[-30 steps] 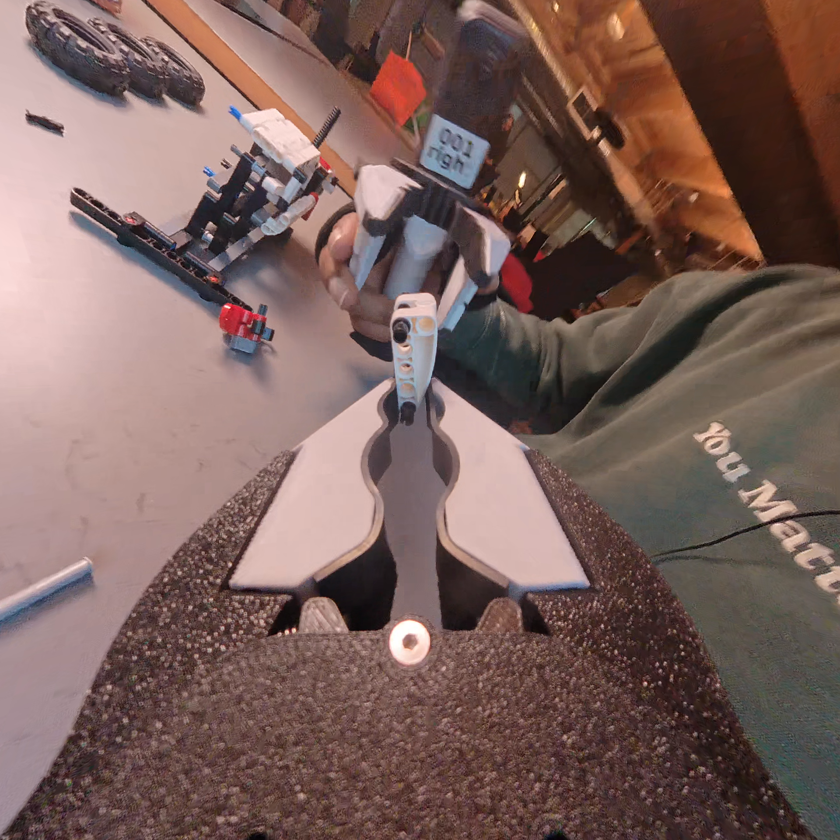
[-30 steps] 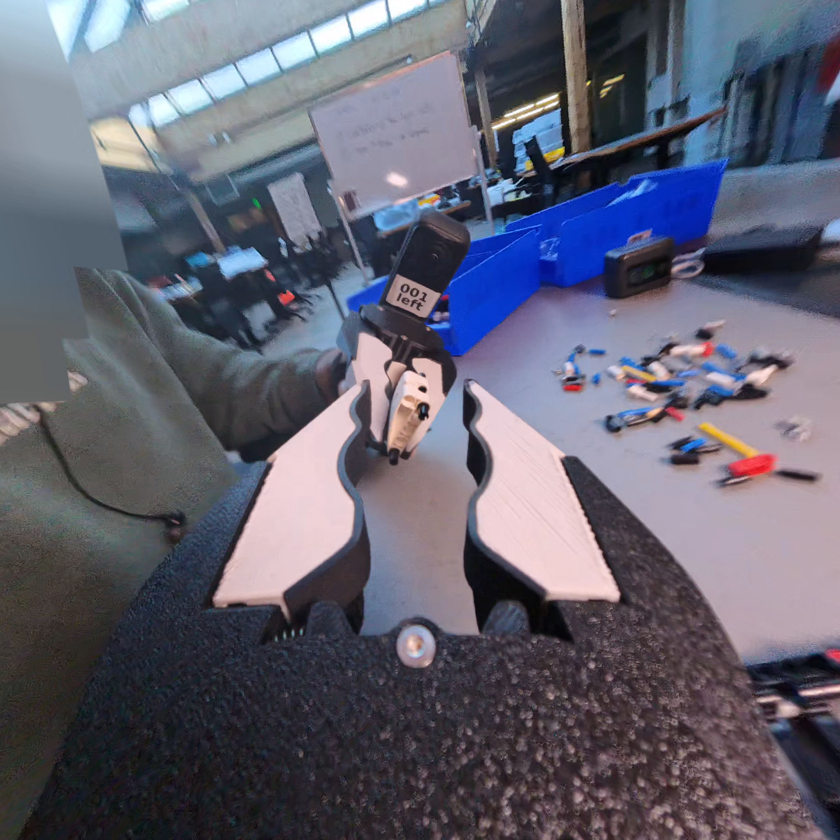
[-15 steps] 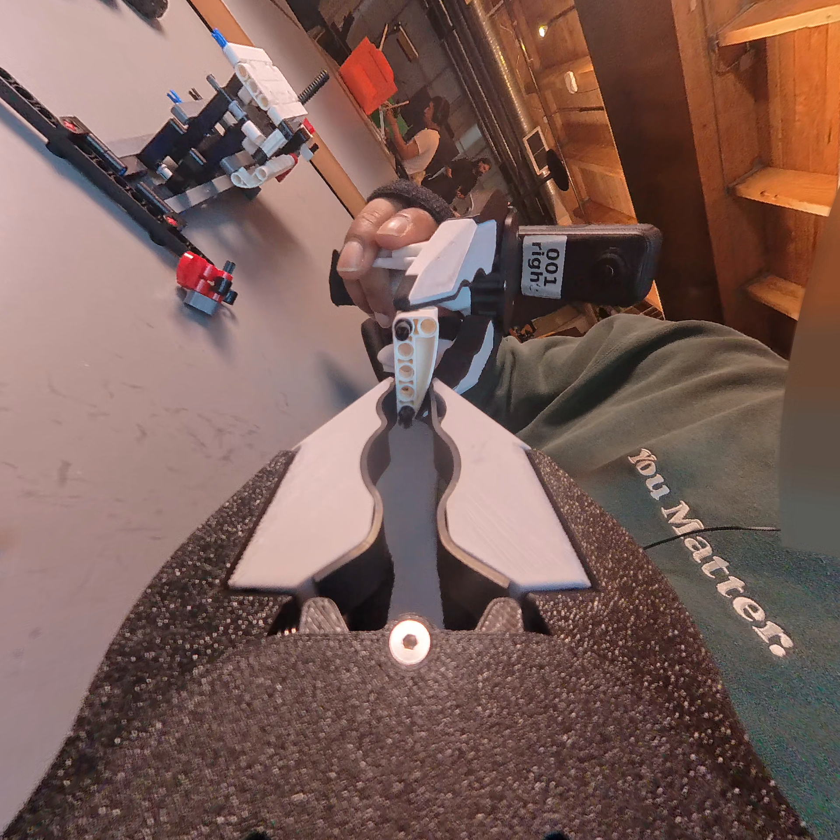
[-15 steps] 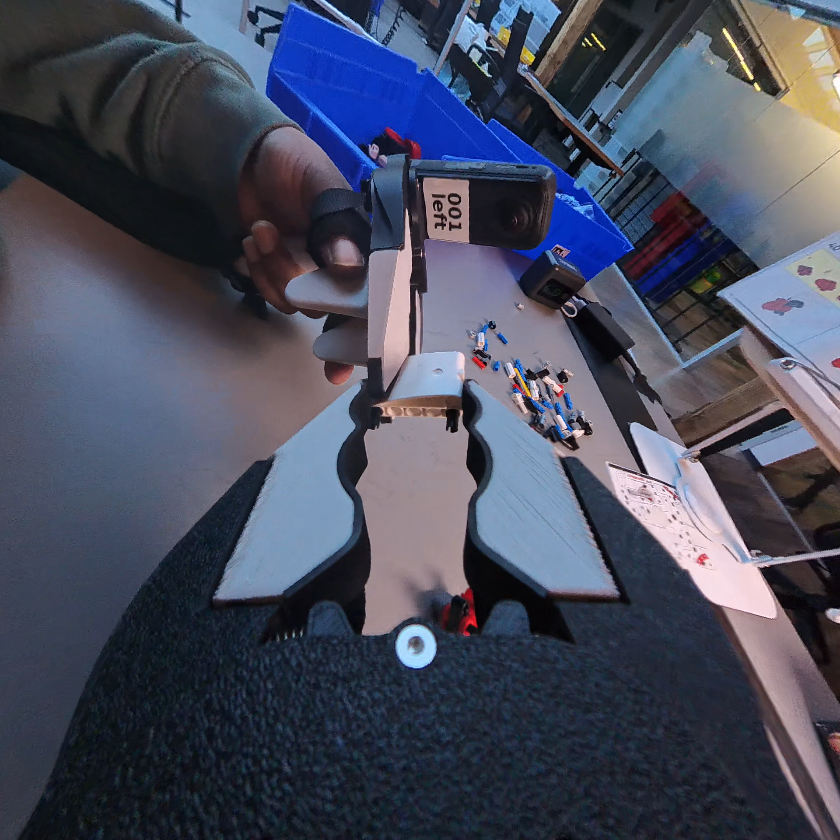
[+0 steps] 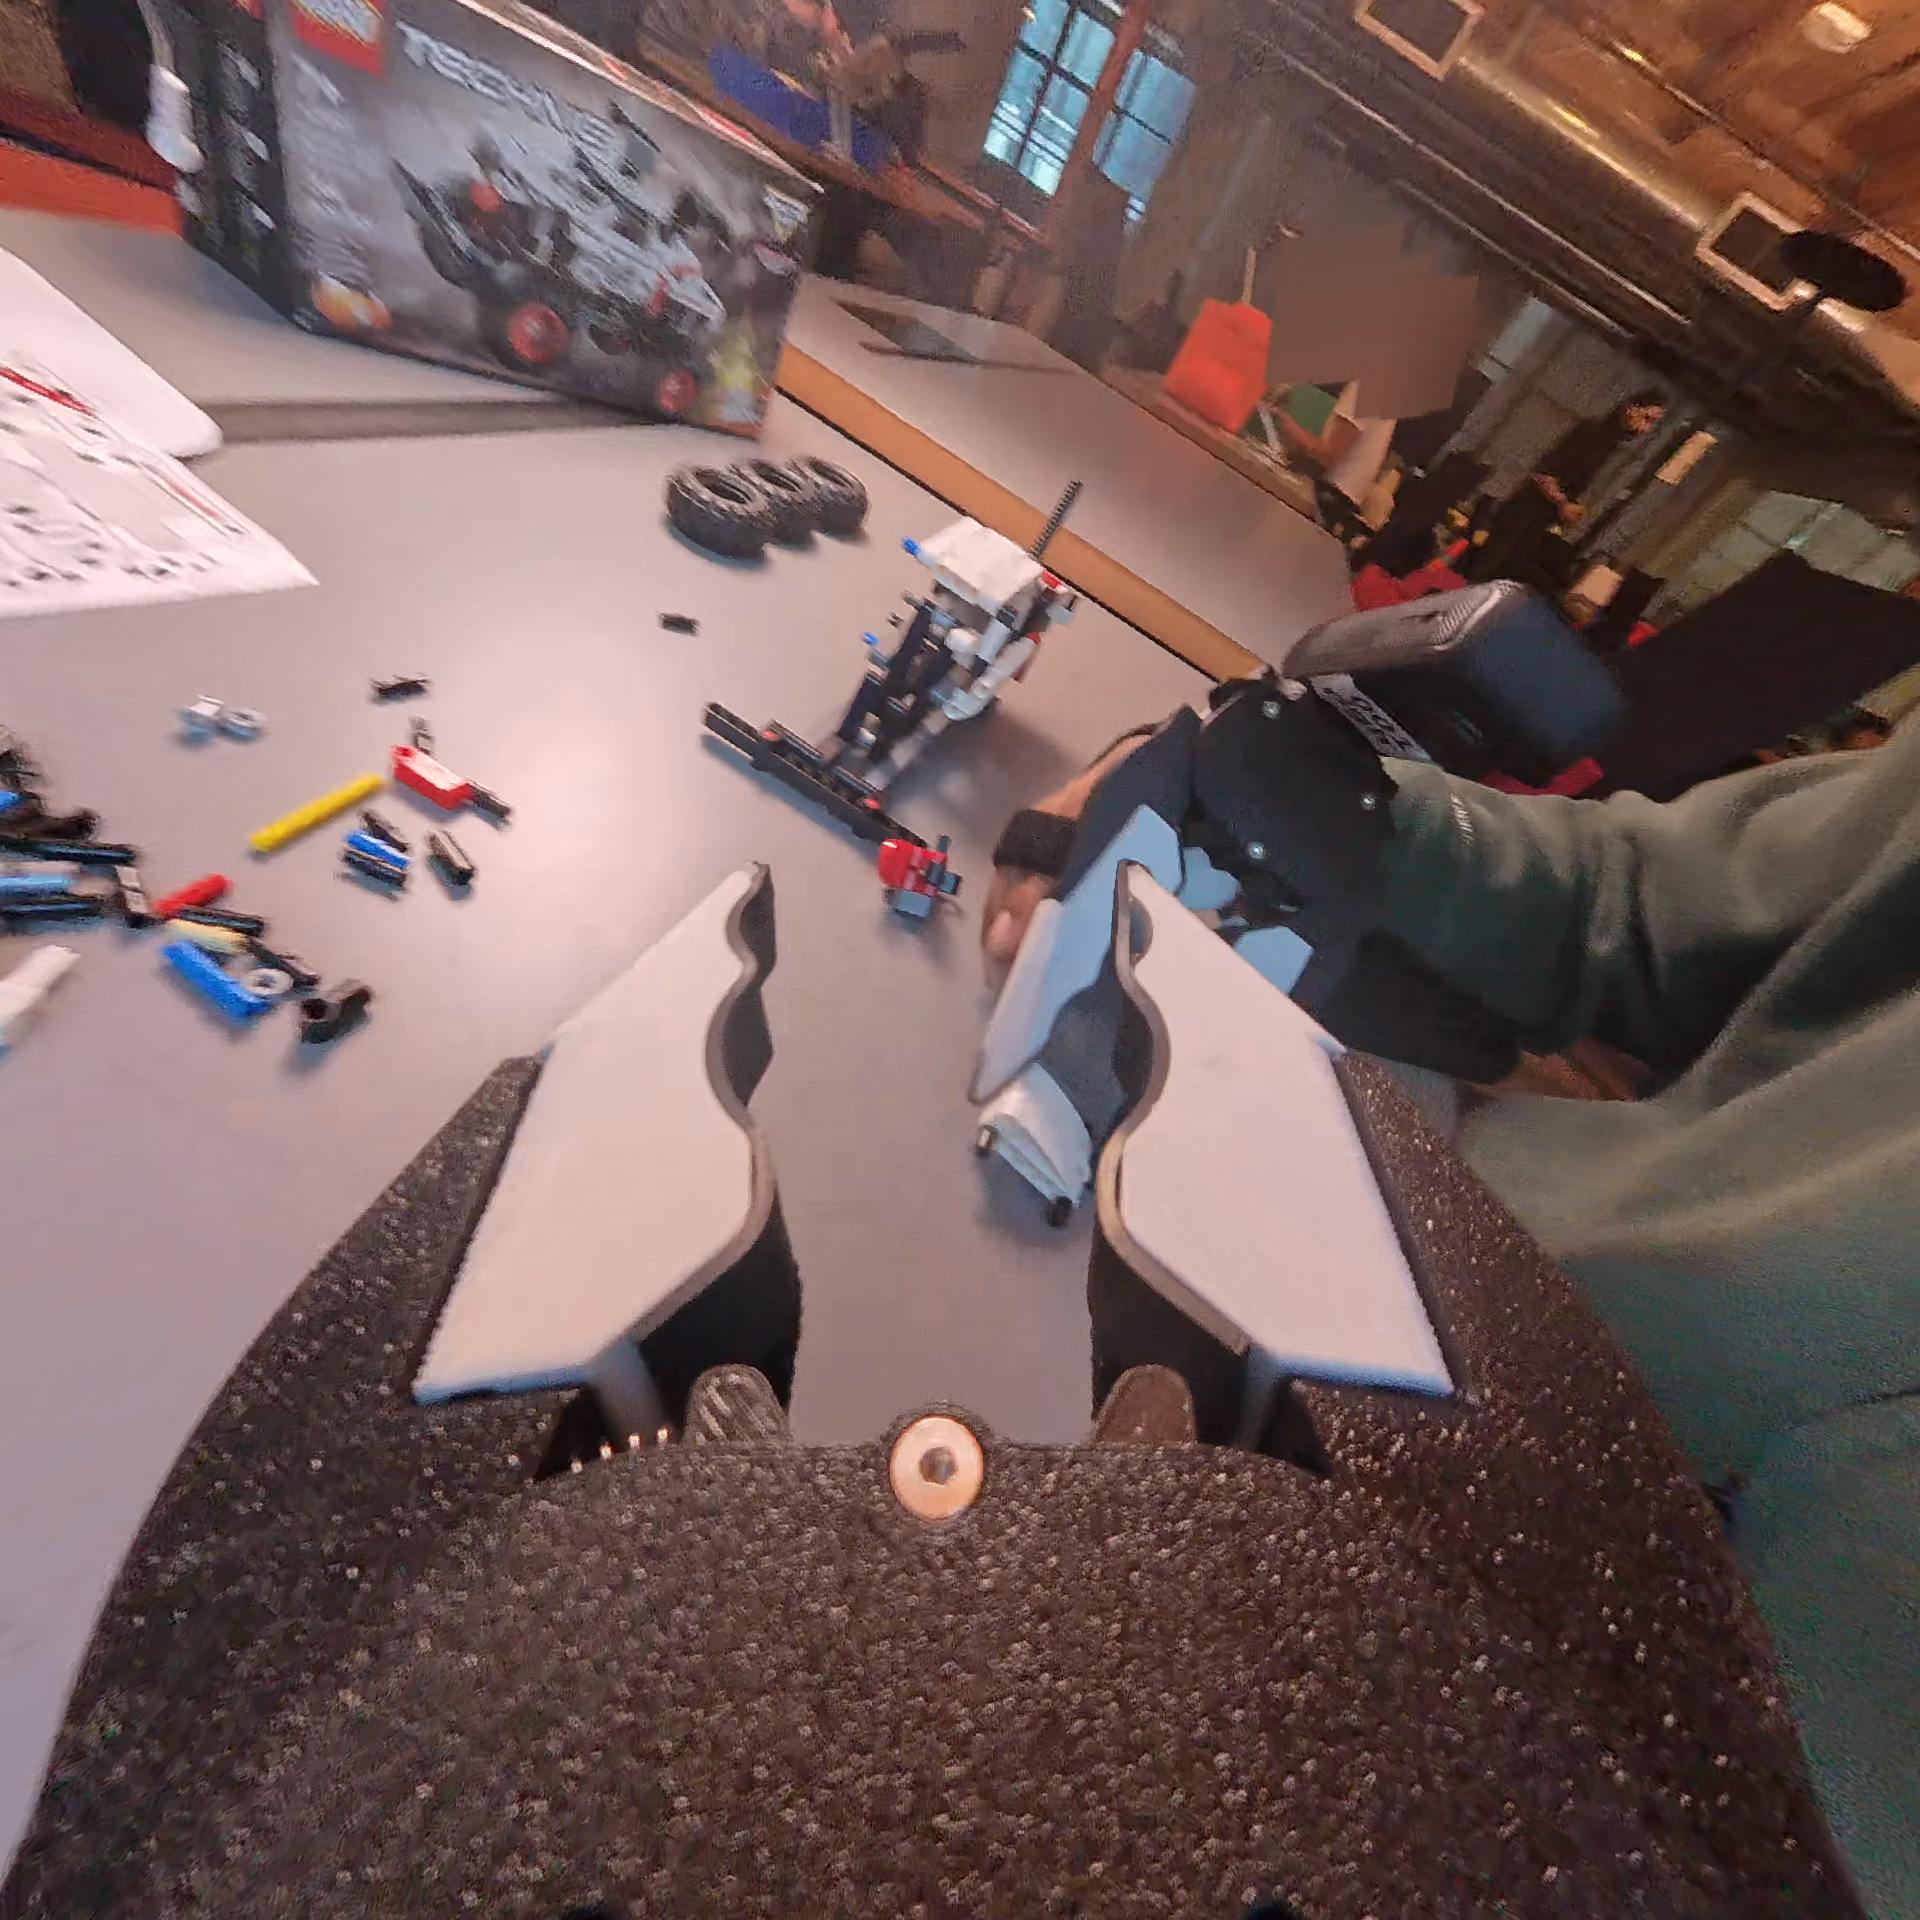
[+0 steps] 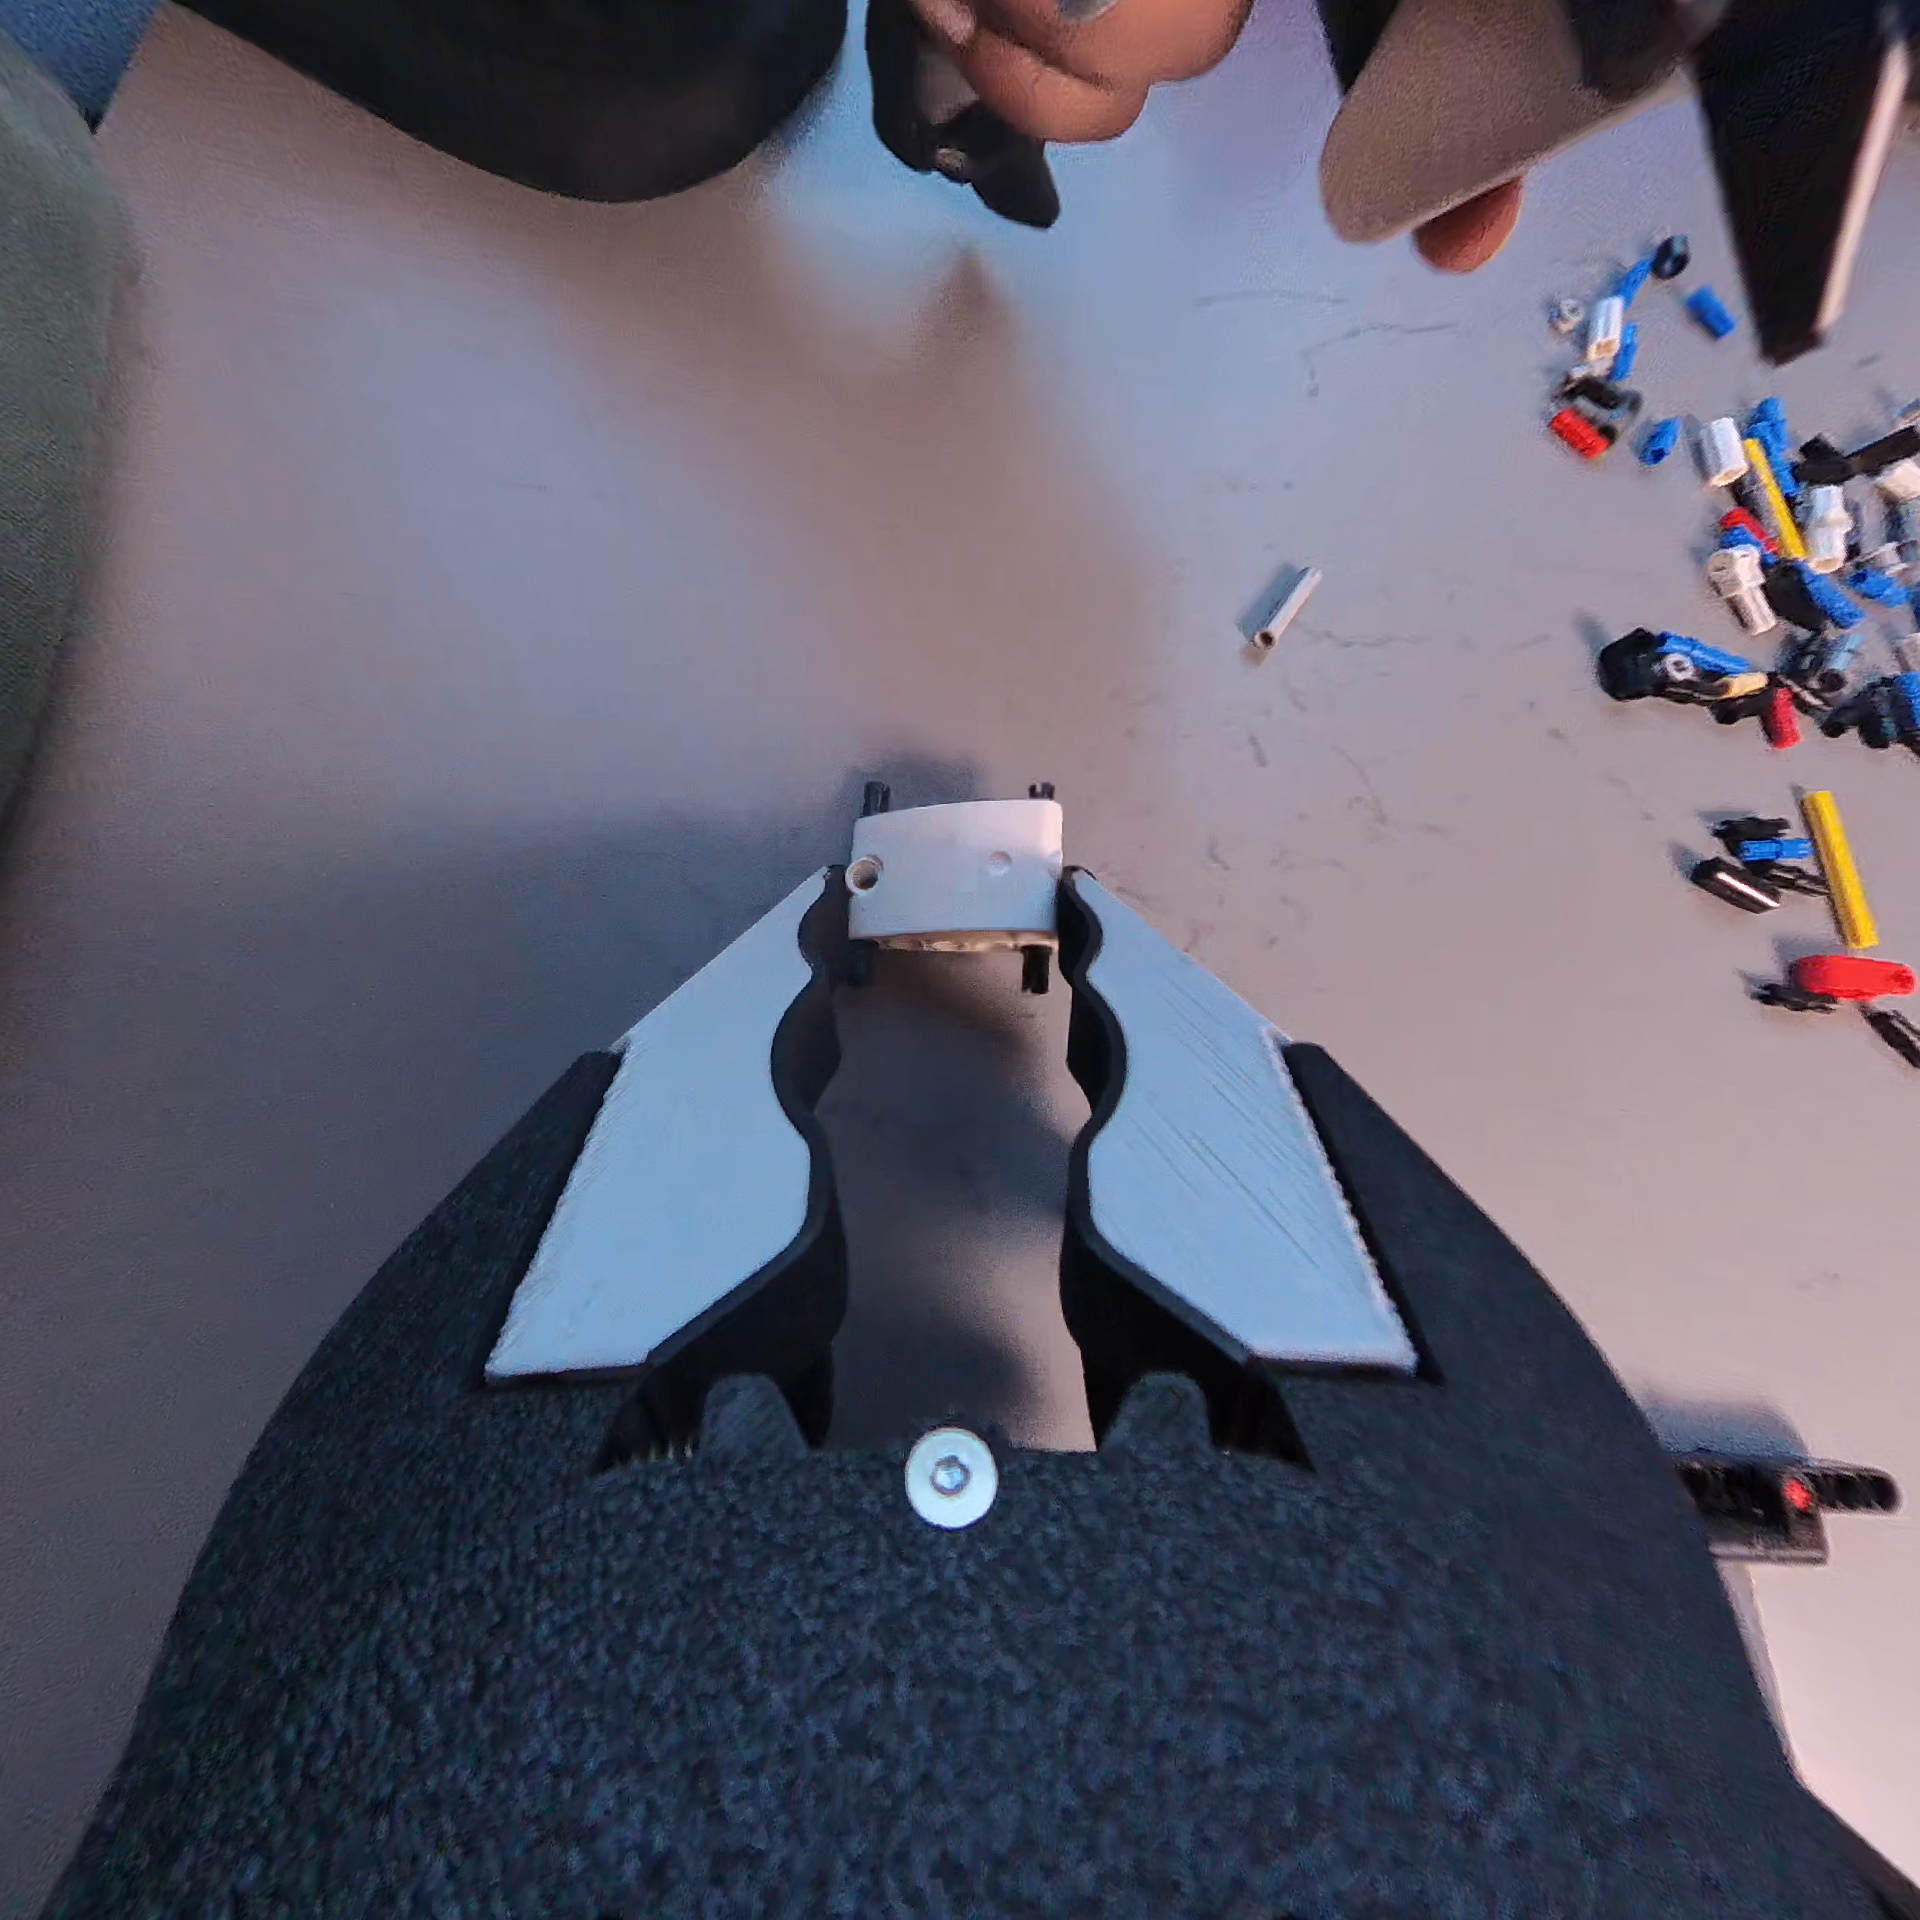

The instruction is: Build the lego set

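Note:
My right gripper (image 6: 951, 883) is shut on a white panel piece (image 6: 956, 873) with black pins, held by its two ends low over the grey table (image 6: 520, 623). In the left wrist view the right gripper (image 5: 1039, 1091) points down at the table with the white piece (image 5: 1039, 1132) at its tip. My left gripper (image 5: 945, 894) is open and empty, just left of it. The partly built white and black model (image 5: 956, 644) stands farther back. One left finger (image 6: 1455, 135) shows at the top of the right wrist view.
Three black tyres (image 5: 769, 504), the set's box (image 5: 499, 208) and an instruction sheet (image 5: 94, 509) lie at the back left. Loose small parts (image 5: 208, 914) lie at the left, also in the right wrist view (image 6: 1787, 561). A small red assembly (image 5: 914, 878) lies near the model. Left tips to right tips: about 12 cm.
My left gripper has let go of the white piece and opened. My right gripper has closed on it and swung it down to the table. Both views have turned toward the tabletop.

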